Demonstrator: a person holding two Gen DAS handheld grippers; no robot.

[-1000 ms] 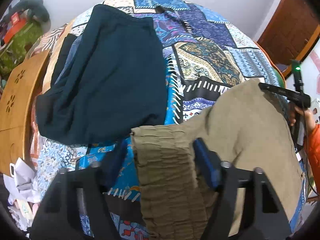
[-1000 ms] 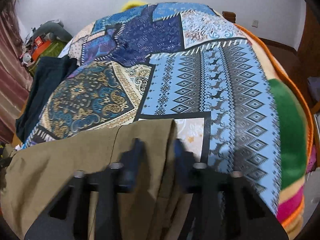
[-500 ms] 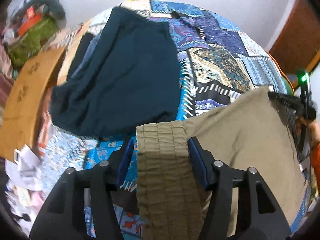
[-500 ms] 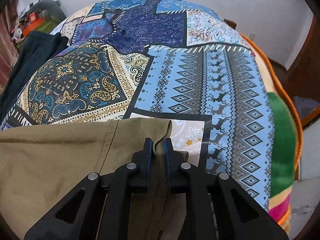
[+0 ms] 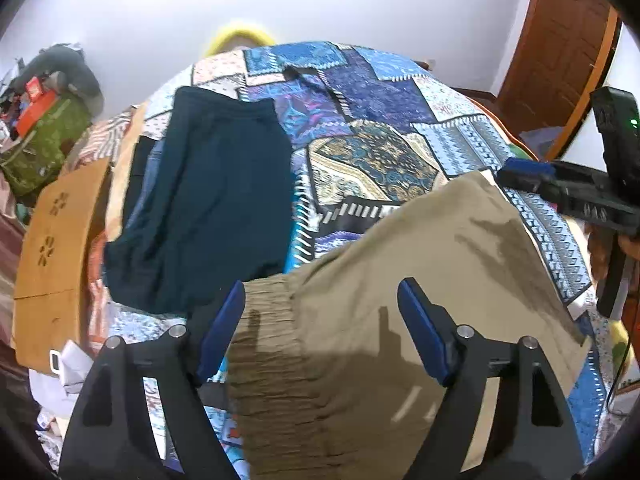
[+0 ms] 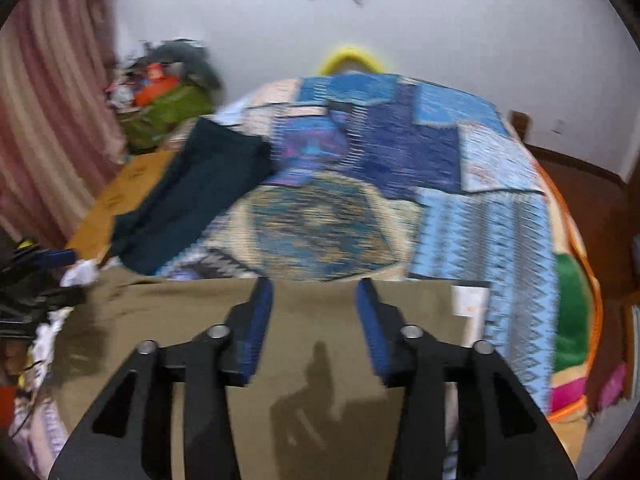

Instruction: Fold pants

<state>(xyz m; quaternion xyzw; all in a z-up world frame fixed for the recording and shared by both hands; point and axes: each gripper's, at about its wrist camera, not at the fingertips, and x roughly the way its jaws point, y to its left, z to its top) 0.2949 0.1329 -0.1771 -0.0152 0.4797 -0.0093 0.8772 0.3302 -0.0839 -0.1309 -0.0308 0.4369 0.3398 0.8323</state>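
Olive-khaki pants (image 5: 400, 300) lie flat on the patchwork bedspread (image 5: 372, 120), the gathered elastic waistband (image 5: 268, 340) on the left. My left gripper (image 5: 320, 300) is open and empty, raised over the waistband end. My right gripper (image 6: 314, 288) is open and empty over the other end of the pants (image 6: 320, 360); that view is blurred by motion. The right gripper also shows at the right edge of the left wrist view (image 5: 568, 192), off the cloth.
Dark teal folded pants (image 5: 208, 200) lie at the bed's left, also in the right wrist view (image 6: 192, 196). A wooden board (image 5: 56, 248) stands left of the bed. Clutter and a green bag (image 5: 40, 140) sit at far left. A wooden door (image 5: 560, 52) is at right.
Both grippers were shut on the khaki pants half a second ago; now both have opened, let go and pulled up and back. The pants lie flat on the bed.
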